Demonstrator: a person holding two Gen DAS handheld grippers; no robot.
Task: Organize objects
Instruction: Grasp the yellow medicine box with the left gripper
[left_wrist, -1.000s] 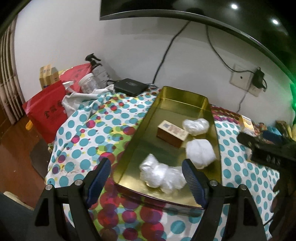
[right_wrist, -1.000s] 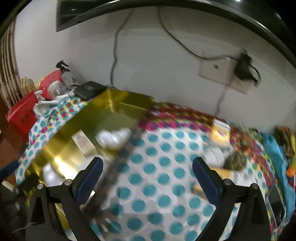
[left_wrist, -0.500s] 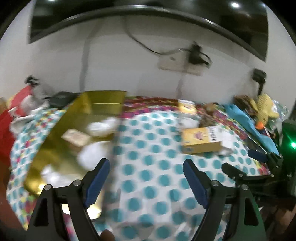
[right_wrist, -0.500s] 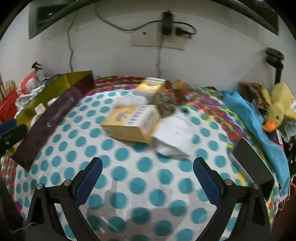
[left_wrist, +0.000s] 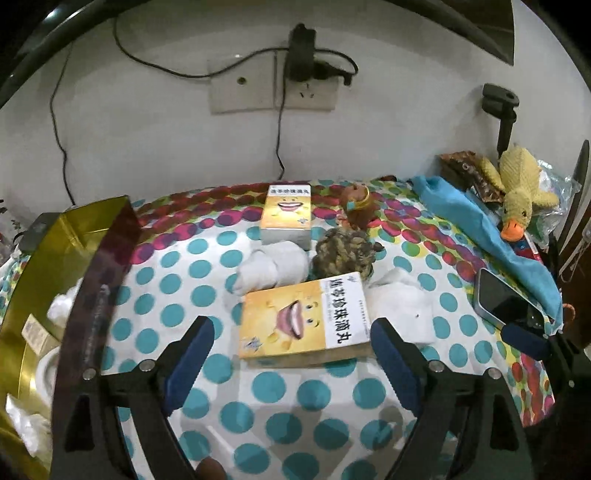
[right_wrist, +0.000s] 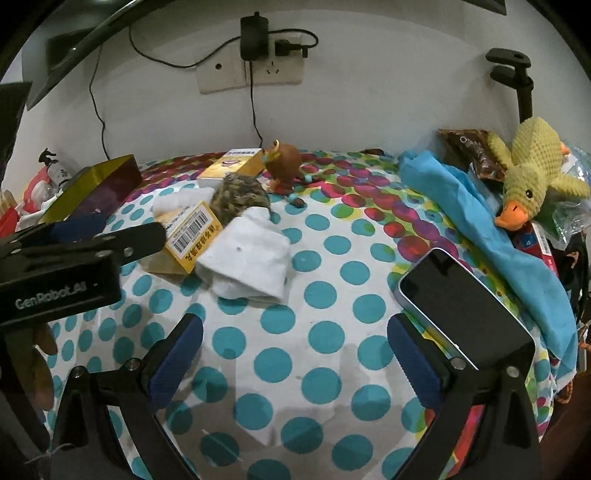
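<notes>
Here a table covered by a dotted cloth (left_wrist: 295, 402) is seen through both wrist cameras. The left gripper (left_wrist: 291, 354) is held above the cloth with its jaws opening; nothing is clamped between them, and the yellow medicine box (left_wrist: 303, 325) is seen lying flat on the cloth just ahead of the blue pads (left_wrist: 188, 354). Behind that box a white bundle (left_wrist: 273, 269) and a mottled brown knitted lump (left_wrist: 343, 254) are found touching each other, and a second yellow box (left_wrist: 288, 214) is laid farther back near the wall. A small brown figurine (left_wrist: 358, 206) is stood beside that second box. To the right of the near box a folded white cloth (right_wrist: 247, 258) is spread. The gold tray (left_wrist: 40, 280) is placed at the left edge of the table; a small carton and white wads are held in it.

The right gripper (right_wrist: 295, 362) is kept wide apart over bare cloth, with nothing between its pads. A dark phone (right_wrist: 465, 310) is seen lying just beside its right finger. A blue cloth (right_wrist: 491, 229) is draped along the right edge, and a knitted yellow duck (right_wrist: 528, 181) is rested at the far right corner.
</notes>
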